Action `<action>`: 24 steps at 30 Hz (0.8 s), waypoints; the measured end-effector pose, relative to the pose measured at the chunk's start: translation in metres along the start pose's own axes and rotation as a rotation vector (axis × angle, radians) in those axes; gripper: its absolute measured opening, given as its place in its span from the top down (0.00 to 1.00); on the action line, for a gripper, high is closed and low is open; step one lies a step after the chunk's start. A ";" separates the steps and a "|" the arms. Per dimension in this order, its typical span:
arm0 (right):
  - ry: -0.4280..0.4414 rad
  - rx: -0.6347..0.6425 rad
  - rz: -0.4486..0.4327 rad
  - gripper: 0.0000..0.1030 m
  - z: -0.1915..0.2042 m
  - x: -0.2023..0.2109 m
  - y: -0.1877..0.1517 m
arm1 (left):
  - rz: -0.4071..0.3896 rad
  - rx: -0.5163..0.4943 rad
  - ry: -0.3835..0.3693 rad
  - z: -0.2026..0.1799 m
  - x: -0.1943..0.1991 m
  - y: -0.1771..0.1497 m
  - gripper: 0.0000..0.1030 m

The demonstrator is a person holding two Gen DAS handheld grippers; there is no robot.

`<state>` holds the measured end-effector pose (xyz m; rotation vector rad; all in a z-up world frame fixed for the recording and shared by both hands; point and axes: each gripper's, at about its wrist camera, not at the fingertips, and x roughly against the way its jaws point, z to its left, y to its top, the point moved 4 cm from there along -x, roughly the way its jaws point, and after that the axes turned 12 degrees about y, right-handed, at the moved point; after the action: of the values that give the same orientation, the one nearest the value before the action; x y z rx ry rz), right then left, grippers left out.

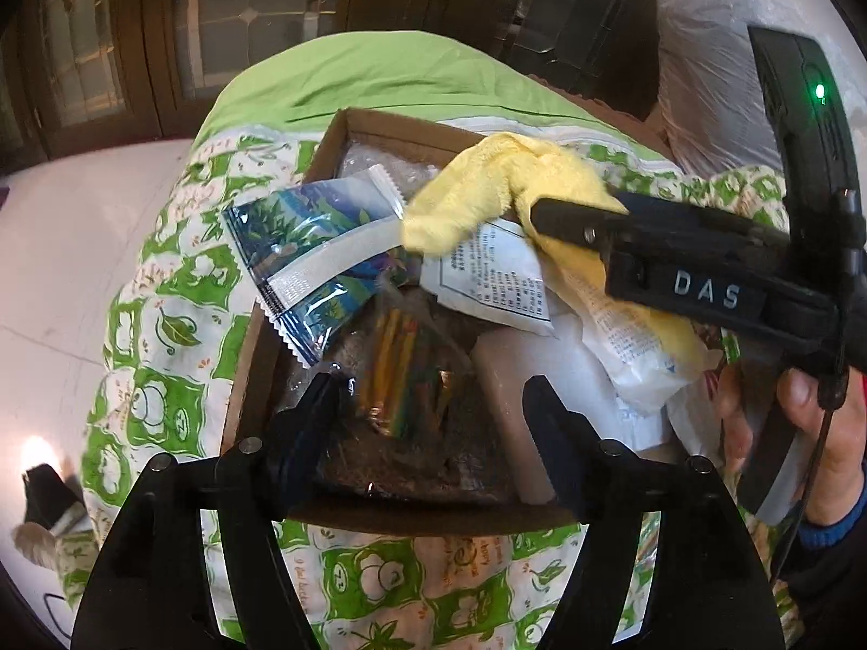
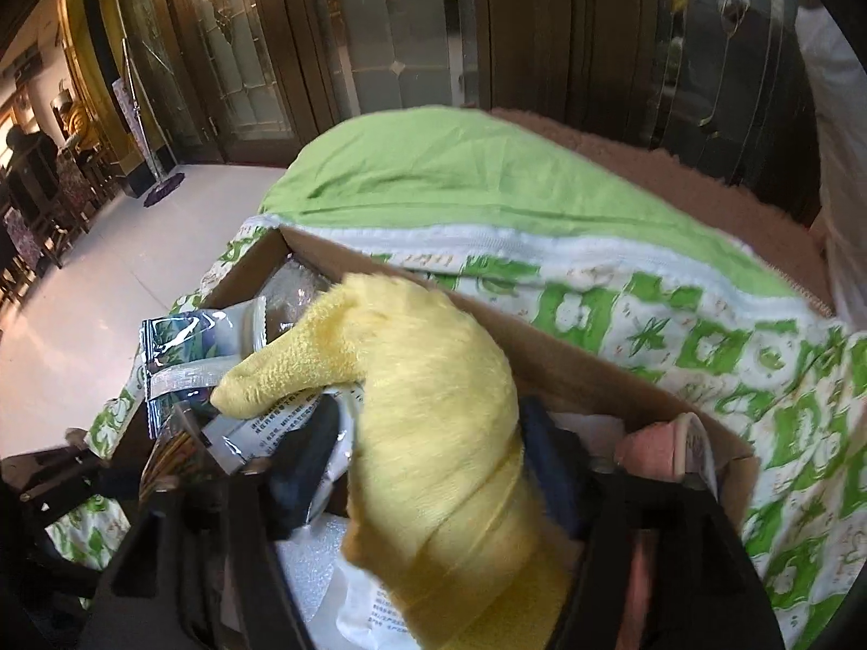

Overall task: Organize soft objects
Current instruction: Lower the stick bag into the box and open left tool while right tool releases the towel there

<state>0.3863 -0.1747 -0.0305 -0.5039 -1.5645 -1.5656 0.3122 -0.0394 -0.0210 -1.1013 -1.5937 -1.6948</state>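
A cardboard box [image 1: 347, 124] full of soft items rests on a green-and-white quilt. My right gripper [image 1: 542, 216] is shut on a yellow plush cloth [image 1: 487, 184] and holds it over the box; in the right wrist view the cloth [image 2: 433, 422] fills the gap between the fingers. My left gripper [image 1: 433, 395] is open and empty above the box's near side, over a clear packet of coloured sticks [image 1: 395, 374]. A blue-and-silver foil packet [image 1: 309, 254] and white printed pouches [image 1: 493, 276] lie in the box.
The quilt [image 1: 162, 325] drapes over a raised surface with a green sheet [image 2: 433, 173] behind. A pink item [image 2: 650, 449] sits at the box's right end. White floor lies to the left, dark glazed doors behind, a white bag [image 1: 704, 54] at back right.
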 end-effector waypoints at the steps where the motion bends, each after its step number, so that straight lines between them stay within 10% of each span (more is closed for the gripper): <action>1: -0.004 0.004 -0.013 0.22 0.001 0.003 0.000 | -0.003 -0.009 0.010 -0.001 0.001 0.000 0.31; 10: -0.013 -0.045 -0.107 0.22 -0.004 0.040 -0.010 | -0.044 -0.005 0.030 0.000 0.029 -0.017 0.31; 24: 0.073 -0.202 -0.040 0.22 0.002 0.090 -0.107 | 0.021 0.109 -0.001 -0.003 0.060 -0.150 0.30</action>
<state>0.2513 -0.2123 -0.0256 -0.5228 -1.3767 -1.7636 0.1547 -0.0138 -0.0482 -1.0613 -1.6495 -1.5738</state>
